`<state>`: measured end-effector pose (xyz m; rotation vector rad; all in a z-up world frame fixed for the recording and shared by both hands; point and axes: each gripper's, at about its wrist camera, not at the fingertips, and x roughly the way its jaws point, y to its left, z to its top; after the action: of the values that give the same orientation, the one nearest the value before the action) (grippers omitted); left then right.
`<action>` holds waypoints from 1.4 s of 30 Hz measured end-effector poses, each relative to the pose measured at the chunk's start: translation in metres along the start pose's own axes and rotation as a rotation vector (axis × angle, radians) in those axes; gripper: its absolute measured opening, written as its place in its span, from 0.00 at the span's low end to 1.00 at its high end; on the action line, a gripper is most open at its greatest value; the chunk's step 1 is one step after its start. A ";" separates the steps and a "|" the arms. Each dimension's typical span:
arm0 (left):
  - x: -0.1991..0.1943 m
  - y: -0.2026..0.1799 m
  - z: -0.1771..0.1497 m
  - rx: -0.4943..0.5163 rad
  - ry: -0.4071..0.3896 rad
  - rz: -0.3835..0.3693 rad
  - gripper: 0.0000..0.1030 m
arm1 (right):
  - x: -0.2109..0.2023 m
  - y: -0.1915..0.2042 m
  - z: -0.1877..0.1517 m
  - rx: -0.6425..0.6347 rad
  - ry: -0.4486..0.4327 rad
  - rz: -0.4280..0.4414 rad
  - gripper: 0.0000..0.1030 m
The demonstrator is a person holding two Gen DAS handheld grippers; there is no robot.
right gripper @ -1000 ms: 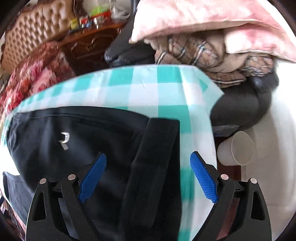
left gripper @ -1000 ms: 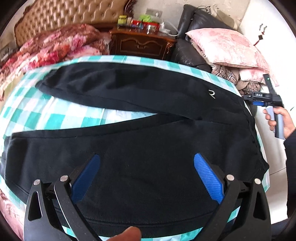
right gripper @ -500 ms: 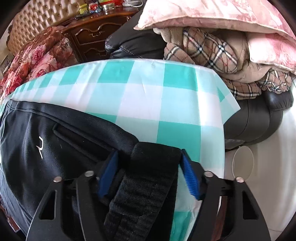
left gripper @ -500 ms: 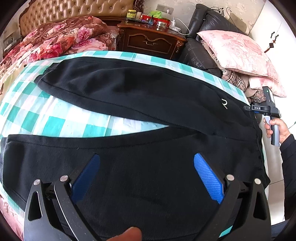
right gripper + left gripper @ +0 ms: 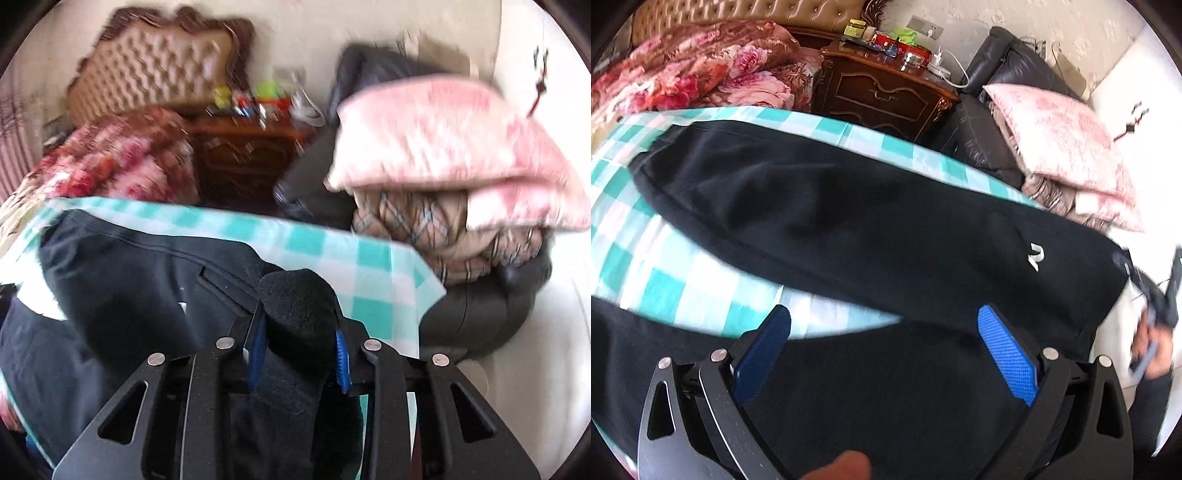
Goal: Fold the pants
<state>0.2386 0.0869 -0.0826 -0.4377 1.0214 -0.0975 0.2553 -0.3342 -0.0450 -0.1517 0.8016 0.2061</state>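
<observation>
Black pants [image 5: 849, 221] lie spread on a teal-and-white checked cloth [image 5: 646, 266], legs to the left, waist to the right, a white logo near the waist. My left gripper [image 5: 882, 343] is open and empty above the near leg. My right gripper [image 5: 299, 350] is shut on the pants' waistband [image 5: 295, 306] and holds it lifted off the cloth [image 5: 369, 284]. In the left wrist view the right gripper [image 5: 1160, 295] shows blurred at the far right edge by the waist.
A dark wooden nightstand [image 5: 886, 96] with small bottles stands behind the cloth. A floral blanket [image 5: 701, 74] lies at the back left. A black leather chair [image 5: 990, 122] with a pink pillow [image 5: 1067, 147] and plaid fabric [image 5: 443, 229] stands at the right.
My right gripper closed on the waistband and lifted it up from the cloth. My left gripper stayed open and moved forward over the near leg.
</observation>
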 end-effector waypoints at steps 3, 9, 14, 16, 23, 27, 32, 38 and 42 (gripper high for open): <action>0.013 0.010 0.032 -0.080 0.016 -0.114 0.98 | -0.046 0.023 -0.014 -0.026 -0.075 0.032 0.30; 0.071 0.053 0.093 -0.430 0.154 -0.389 0.86 | -0.097 0.051 -0.051 -0.056 -0.129 0.064 0.30; 0.123 0.070 0.126 -0.577 0.241 -0.386 0.74 | -0.120 0.069 -0.079 -0.101 -0.135 0.087 0.30; 0.138 0.075 0.132 -0.655 0.275 -0.378 0.71 | -0.127 0.076 -0.090 -0.126 -0.140 0.081 0.30; 0.162 0.070 0.131 -0.634 0.355 -0.322 0.27 | -0.142 0.084 -0.128 -0.196 -0.126 0.130 0.30; 0.125 0.086 0.106 -0.600 0.303 -0.352 0.09 | -0.138 0.067 -0.144 -0.132 -0.084 0.120 0.31; 0.039 0.100 0.050 -0.523 0.190 -0.393 0.08 | -0.127 0.036 -0.162 0.009 -0.019 0.121 0.32; -0.051 0.099 -0.088 -0.468 0.121 -0.429 0.08 | -0.100 0.001 -0.190 0.246 0.174 0.082 0.37; -0.052 0.094 -0.149 -0.443 0.120 -0.407 0.08 | -0.097 -0.020 -0.223 0.496 0.275 0.091 0.74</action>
<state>0.0746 0.1412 -0.1440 -1.0527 1.0601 -0.2659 0.0389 -0.4130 -0.1265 0.3311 1.1112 0.0677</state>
